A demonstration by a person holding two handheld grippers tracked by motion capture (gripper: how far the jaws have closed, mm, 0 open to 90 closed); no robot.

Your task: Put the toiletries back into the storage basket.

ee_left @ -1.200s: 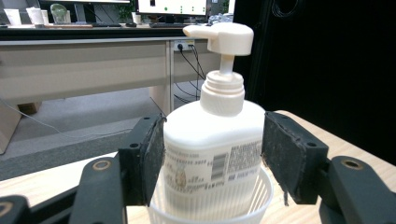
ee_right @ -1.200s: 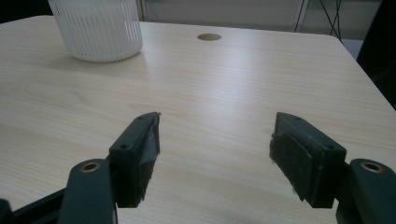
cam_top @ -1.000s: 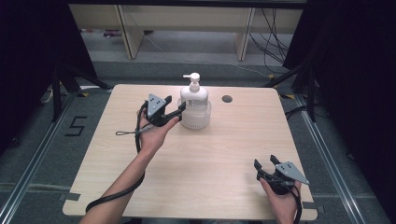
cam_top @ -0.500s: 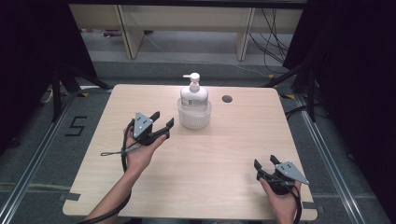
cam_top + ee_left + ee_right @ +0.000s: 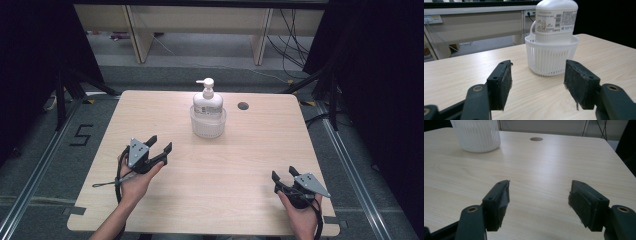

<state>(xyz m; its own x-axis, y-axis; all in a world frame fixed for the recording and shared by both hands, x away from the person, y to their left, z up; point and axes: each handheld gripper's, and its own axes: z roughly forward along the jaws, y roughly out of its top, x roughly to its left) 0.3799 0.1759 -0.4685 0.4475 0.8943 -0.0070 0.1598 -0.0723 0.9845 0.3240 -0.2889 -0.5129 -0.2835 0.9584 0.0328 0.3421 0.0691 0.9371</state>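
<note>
Your right gripper (image 5: 281, 179) sits at 5 o'clock, jaws apart, holding nothing. Your left gripper (image 5: 159, 145), also spread wide and empty, is near 8. The soap bottle (image 5: 207, 100) stands in the white basket (image 5: 207, 125) toward 12. Swing in fast and you'd probably tip the basket, since it looks light.

White pump bottle (image 5: 207, 100) in white ribbed basket (image 5: 207, 123); pale woodgrain table (image 5: 250, 165); black grippers
</note>
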